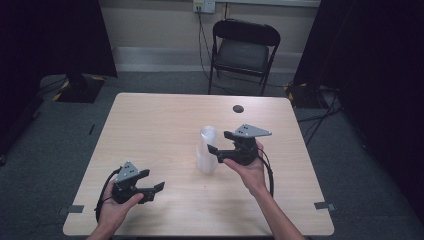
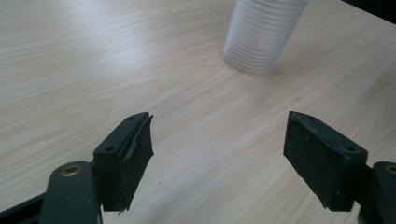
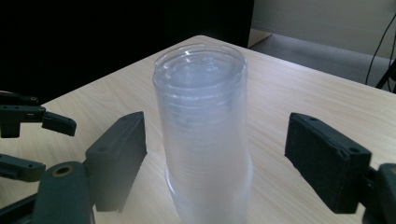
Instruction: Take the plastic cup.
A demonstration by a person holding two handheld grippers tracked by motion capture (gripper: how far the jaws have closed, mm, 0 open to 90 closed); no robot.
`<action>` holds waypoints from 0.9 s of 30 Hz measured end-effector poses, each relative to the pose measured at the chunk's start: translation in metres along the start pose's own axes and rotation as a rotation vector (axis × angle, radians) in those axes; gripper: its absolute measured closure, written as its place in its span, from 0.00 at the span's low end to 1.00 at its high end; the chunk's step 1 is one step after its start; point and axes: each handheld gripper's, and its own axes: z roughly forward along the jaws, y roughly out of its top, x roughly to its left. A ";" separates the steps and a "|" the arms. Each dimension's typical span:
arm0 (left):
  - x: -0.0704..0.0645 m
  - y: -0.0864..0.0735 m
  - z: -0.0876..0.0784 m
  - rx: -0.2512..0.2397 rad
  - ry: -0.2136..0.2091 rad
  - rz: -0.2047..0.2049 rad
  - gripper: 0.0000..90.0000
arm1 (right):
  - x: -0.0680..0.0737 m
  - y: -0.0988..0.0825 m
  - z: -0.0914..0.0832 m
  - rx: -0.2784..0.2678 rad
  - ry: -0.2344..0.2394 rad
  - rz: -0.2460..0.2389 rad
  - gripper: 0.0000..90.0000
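The tall stack of clear, ribbed plastic cups (image 3: 201, 135), standing mid-surface between the right gripper's (image 1: 218, 143) open fingers (image 3: 117, 158), is looking light, slippery and crushable, suiting a gentle mid-height hold, while the left gripper (image 1: 156, 192) is also gaping empty.

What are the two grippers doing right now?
Left gripper: open, holding nothing.
Right gripper: open, jaws either side of the cup stack, not pressing it.

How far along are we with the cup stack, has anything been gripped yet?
Done: the stack of clear cups stands upside down mid-table, and the right gripper is lined up with it, jaws on either side. In hand: nothing, since the pads stand clear of the stack. Left: closing on it. The left gripper waits open, nearer the table's front edge.
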 end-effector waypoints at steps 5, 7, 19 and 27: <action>-0.002 0.001 -0.001 -0.021 -0.007 -0.002 0.28 | 0.004 0.002 0.014 0.002 0.005 -0.025 0.22; -0.001 0.001 -0.001 -0.010 -0.015 0.011 0.28 | 0.004 0.002 0.019 0.006 0.011 -0.024 0.22; 0.000 -0.004 0.001 0.023 -0.016 -0.015 0.27 | 0.003 -0.002 0.037 0.023 0.007 -0.041 0.24; -0.002 -0.004 0.003 0.030 -0.013 0.018 0.26 | 0.003 -0.006 0.047 0.033 0.019 -0.038 0.26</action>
